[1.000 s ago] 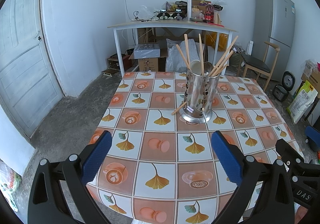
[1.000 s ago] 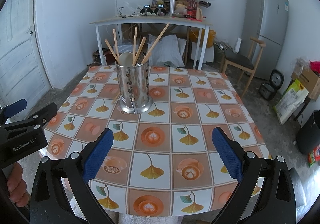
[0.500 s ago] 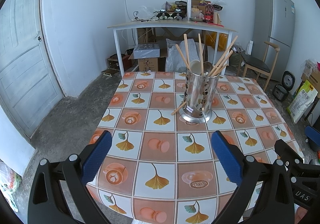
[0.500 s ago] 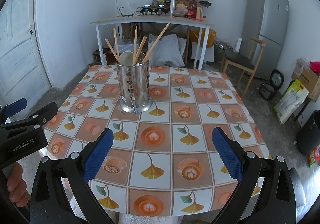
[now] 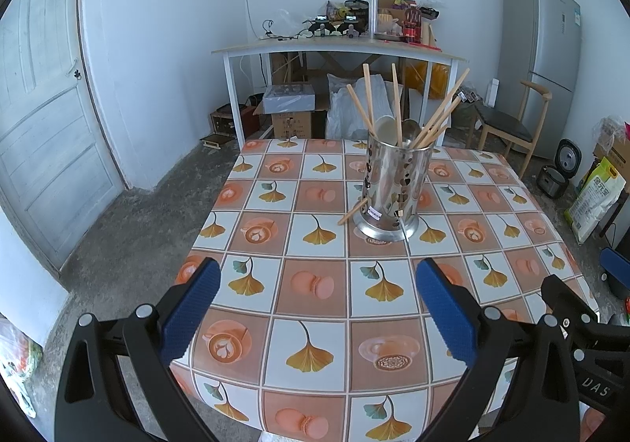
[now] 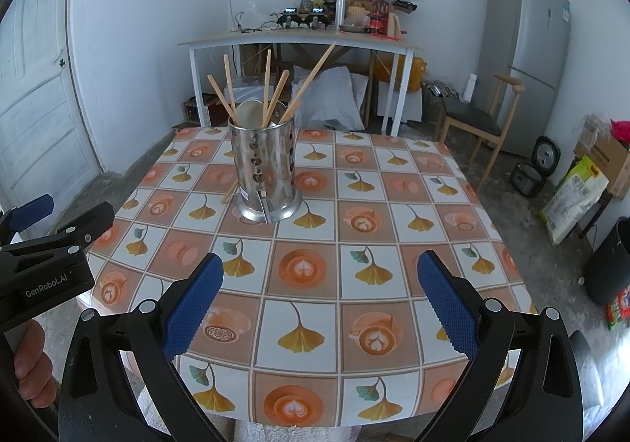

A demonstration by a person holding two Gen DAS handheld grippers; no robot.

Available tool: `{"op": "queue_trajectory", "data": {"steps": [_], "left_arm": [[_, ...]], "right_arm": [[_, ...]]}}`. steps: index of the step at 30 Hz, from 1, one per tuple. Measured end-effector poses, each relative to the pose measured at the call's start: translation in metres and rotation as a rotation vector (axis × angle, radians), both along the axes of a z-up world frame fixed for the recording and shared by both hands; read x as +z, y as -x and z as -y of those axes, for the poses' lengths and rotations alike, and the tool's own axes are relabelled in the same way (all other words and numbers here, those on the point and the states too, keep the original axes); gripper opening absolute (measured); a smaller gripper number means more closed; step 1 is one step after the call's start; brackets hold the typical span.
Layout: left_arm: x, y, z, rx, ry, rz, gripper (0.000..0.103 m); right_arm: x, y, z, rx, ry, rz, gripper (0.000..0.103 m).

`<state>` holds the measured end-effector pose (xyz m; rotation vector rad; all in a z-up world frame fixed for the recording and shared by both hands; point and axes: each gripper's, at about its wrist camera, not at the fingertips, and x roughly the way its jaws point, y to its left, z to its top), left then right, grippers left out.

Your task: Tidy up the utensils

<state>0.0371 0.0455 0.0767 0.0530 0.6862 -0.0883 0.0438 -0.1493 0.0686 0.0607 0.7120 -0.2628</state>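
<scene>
Left gripper (image 5: 317, 296): blue-padded fingers spread wide, holding nothing, hovering over the near edge of the table (image 5: 323, 324). Its body shows at 9 o'clock in the right wrist view, lettered "GenRobot.AI", with a hand (image 6: 33, 363) gripping it below.

Right gripper (image 6: 319, 290): jaws wide apart, empty, likewise above the near edge. Its body appears at 4 o'clock in the left wrist view, where only the letters "DAS" can be read.

Utensil holder (image 5: 393, 192): perforated steel cylinder, upright on the tablecloth of ginkgo-leaf and coffee-cup squares, at 12 o'clock from both grippers and well apart from them. It contains wooden chopsticks (image 5: 441, 109) fanned outward and what appears to be a pale spoon. A small white sticker sits near its base, print too small to read.

Loose chopstick (image 5: 351, 211): lying at the holder's left foot, seen clearly from the left wrist, mostly hidden from the right.
</scene>
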Motion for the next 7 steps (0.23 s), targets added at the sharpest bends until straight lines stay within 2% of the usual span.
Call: {"op": "queue_trajectory", "data": {"steps": [7], "left_arm": [[-0.0002, -0.0005, -0.0015, 0.0, -0.001, -0.001, 0.097]], "right_arm": [[-0.0018, 0.0002, -0.0011, 0.0, 0.0, -0.002, 0.095]]}}
